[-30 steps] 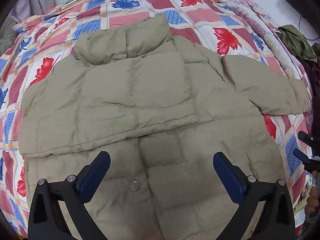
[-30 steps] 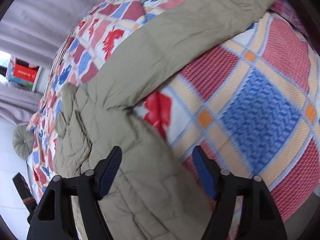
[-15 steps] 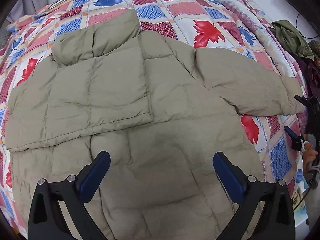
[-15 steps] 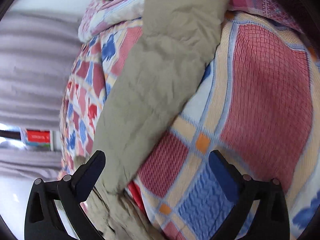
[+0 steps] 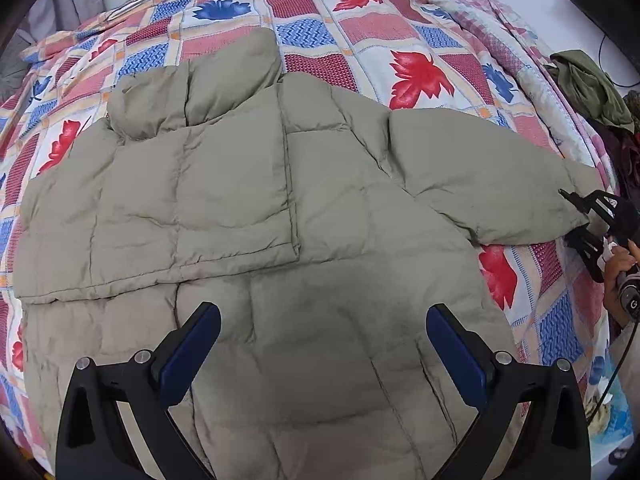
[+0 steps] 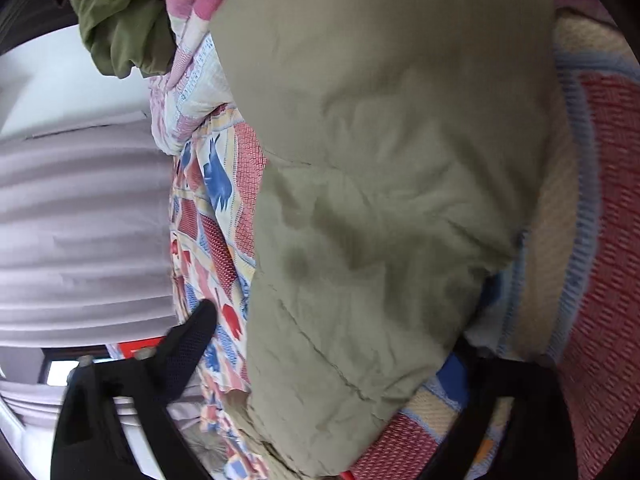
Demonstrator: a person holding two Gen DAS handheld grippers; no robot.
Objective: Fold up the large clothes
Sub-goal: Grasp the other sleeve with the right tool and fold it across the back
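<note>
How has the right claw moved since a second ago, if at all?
Yes. The right claw has travelled along the outstretched sleeve to its cuff end; its jaws, just closing, straddle the sleeve without a visible pinch.

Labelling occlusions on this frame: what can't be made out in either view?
- Right claw, right wrist view: one finger is buried under the sleeve, so whether the pads press on it cannot be told; its jaws have just been closing with the sleeve between them.
- Right claw, left wrist view: cut off by the right edge.
- Jacket hem, left wrist view: cut off by the bottom edge.
- Bedspread, right wrist view: blurred.
</note>
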